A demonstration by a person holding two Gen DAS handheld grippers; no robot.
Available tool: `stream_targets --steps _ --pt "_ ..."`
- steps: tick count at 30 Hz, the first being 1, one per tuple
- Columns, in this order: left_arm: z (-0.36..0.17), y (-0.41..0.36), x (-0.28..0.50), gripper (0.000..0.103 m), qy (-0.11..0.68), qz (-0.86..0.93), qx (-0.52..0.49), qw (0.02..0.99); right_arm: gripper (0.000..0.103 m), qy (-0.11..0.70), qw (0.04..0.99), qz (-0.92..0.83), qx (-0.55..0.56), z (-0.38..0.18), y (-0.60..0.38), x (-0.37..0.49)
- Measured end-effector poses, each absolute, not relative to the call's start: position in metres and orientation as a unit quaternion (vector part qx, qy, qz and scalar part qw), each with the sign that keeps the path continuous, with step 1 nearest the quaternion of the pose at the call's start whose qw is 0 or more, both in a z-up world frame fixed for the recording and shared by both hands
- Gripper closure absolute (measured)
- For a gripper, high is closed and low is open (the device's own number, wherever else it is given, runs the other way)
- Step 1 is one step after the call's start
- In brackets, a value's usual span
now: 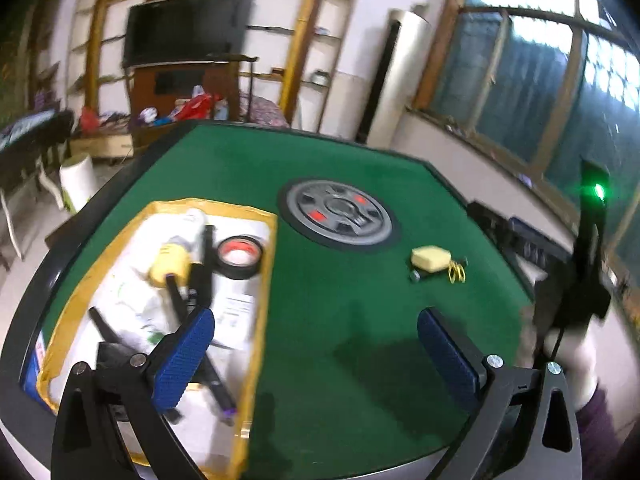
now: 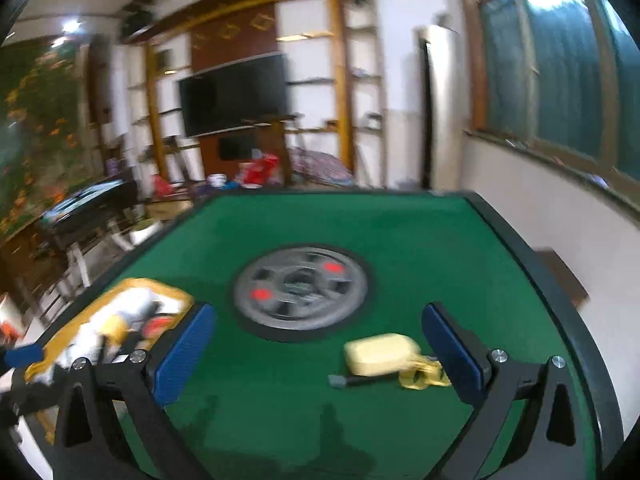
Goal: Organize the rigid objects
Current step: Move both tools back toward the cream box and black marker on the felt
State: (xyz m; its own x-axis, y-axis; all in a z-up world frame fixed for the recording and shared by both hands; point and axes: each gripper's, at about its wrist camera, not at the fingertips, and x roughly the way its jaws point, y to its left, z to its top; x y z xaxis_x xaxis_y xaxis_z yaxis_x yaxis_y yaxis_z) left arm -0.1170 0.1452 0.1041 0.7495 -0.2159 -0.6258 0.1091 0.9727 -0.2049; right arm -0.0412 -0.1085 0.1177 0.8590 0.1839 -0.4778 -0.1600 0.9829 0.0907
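1. In the left wrist view, the left gripper (image 1: 316, 356) is being held wide open with nothing between its blue pads (image 1: 182, 364). A yellow-edged tray (image 1: 264, 280) is seen at the left of the green table (image 1: 248, 168), and several things are already lying in it: a roll of black tape (image 1: 239, 257), a yellow-bodied tool (image 1: 170, 266) and some black rod-like pieces, so much of the sorting is judged done. Left outside on the felt are a pale yellow block (image 1: 430, 258), a yellow spring (image 1: 457, 272) and a small dark part touching them, ahead and to the right of the claw, well apart from it.

2. In the right wrist view, blurred, the right gripper (image 2: 318, 356) is likewise being held wide open and empty. The pale yellow block (image 2: 380, 354) is lying just ahead between the fingers, nearer the right pad (image 2: 452, 356), with the yellow spring (image 2: 424, 376) beside it. These pieces are judged still to be tidied into the tray (image 2: 176, 294).
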Motion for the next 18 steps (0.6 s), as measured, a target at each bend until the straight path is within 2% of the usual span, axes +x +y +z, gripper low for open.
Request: stream_targets --steps 7,14,18 --pt "0.08 0.102 -0.104 0.001 0.396 -0.113 -0.048 0.91 0.0 0.344 0.929 0.057 0.125 0.066 -0.2 0.008" --pt "0.056 0.078 -0.095 0.001 0.446 -0.127 -0.055 0.884 0.0 0.391 0.898 0.084 0.182 0.028 -0.207 0.037" --pt "0.049 0.068 -0.089 0.001 0.461 -0.137 -0.063 0.875 0.0 0.395 0.882 0.101 0.235 0.024 -0.21 0.054"
